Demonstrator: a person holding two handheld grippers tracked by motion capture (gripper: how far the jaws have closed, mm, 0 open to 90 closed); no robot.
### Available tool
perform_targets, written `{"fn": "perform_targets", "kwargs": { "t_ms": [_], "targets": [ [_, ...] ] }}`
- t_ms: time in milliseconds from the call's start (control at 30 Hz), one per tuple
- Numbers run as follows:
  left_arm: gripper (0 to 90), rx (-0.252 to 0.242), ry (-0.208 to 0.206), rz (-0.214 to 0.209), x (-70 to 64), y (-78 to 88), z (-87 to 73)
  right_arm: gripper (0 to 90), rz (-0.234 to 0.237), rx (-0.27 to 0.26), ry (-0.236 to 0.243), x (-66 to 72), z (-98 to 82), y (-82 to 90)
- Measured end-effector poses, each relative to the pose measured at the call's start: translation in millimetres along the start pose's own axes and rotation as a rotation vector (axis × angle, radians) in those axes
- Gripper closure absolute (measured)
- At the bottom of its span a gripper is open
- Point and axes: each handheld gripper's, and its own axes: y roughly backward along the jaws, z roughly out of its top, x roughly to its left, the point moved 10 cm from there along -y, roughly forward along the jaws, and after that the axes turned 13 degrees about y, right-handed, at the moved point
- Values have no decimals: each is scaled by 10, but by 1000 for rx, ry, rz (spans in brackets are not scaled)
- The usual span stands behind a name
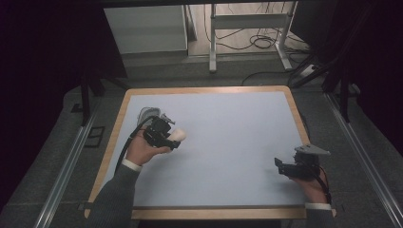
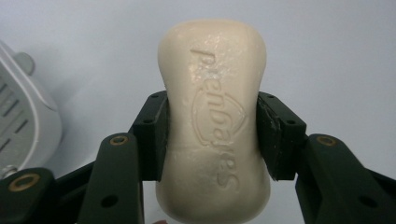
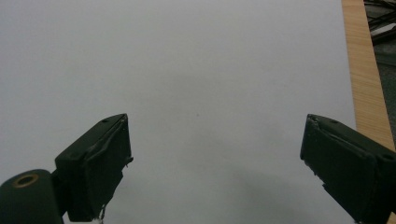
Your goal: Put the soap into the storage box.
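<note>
A cream bar of soap (image 2: pixel 214 116) with embossed lettering sits clamped between the two black jaws of my left gripper (image 2: pixel 212 135), pads pressing its narrow waist. In the high view the left gripper (image 1: pixel 175 137) holds the soap (image 1: pixel 179 135) above the left part of the pale blue mat, just right of a grey slotted soap dish (image 1: pixel 148 114). That soap dish (image 2: pixel 23 126) also shows at the left edge of the left gripper view. My right gripper (image 3: pixel 215 163) stands open over bare mat, nothing between its jaws; in the high view the right gripper (image 1: pixel 280 166) rests near the front right.
The pale blue mat (image 1: pixel 223 137) covers a wooden-edged table (image 1: pixel 116 123). The table's wooden edge (image 3: pixel 364 79) runs along the right of the right gripper view. Beyond the table lie a white frame (image 1: pixel 247 21) and cables (image 1: pixel 256 42) on the floor.
</note>
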Motion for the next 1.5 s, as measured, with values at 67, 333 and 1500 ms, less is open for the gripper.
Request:
{"fn": "perform_targets", "kwargs": {
  "t_ms": [67,333,1500],
  "targets": [
    [495,-3,3,-4,17,20,19,83,-4,3,1,-4,-5,-4],
    [495,-21,-2,6,87,146,105,84,-7,4,-5,-22,-18,-7],
    [496,-29,148,83,762,115,374,83,-6,18,-8,-23,-41,-24]
  ]
}}
